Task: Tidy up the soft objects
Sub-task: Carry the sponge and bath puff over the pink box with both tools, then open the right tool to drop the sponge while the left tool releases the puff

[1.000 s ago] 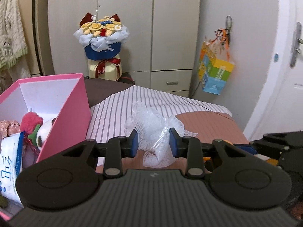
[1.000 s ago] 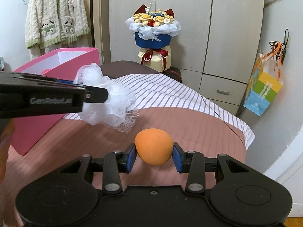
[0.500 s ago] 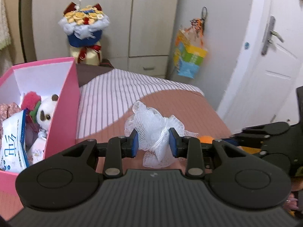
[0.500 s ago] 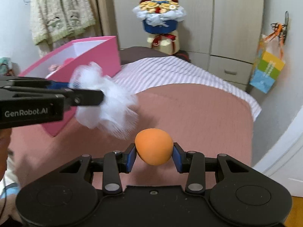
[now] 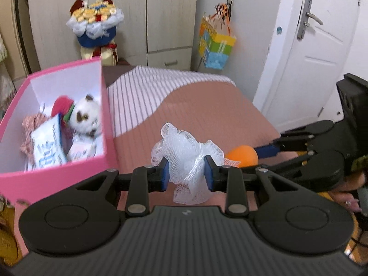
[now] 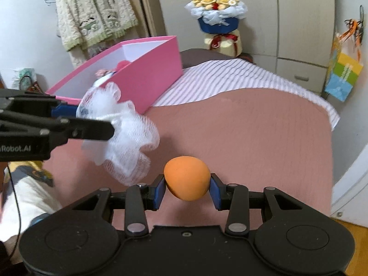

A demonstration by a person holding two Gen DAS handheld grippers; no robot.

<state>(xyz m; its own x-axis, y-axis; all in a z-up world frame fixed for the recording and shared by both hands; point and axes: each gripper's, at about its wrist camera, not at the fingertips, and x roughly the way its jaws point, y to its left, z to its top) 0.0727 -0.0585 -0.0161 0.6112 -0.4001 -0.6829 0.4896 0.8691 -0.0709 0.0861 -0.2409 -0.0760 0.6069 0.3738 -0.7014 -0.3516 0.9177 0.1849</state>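
My left gripper [image 5: 186, 170] is shut on a white mesh bath puff [image 5: 184, 158], held in the air above the pink bedspread. The right wrist view shows that same puff [image 6: 124, 133] to the left, just in front of the pink box [image 6: 147, 80]. An orange foam ball [image 6: 186, 181] is squeezed between the pads of my right gripper [image 6: 186, 189], also off the bed; the ball [image 5: 241, 155] peeks out behind the puff in the left wrist view. The open pink box [image 5: 13, 177] holds a plush dog [image 5: 85, 117], a red pom-pom, a tissue pack and other soft items.
The bed [image 6: 253, 126] has a pink cover with a striped sheet [image 5: 149, 92] at the far end. A flower bouquet [image 6: 218, 16] stands by the wardrobe, a colourful gift bag [image 5: 216, 46] hangs on the wall, and a white door [image 5: 322, 46] is at the right. A hand [image 5: 349, 193] holds the right gripper.
Both grippers have moved back and tilted down with their loads still gripped. The inside of the pink box now shows more fully in the left wrist view, and the puff sits nearer the box.
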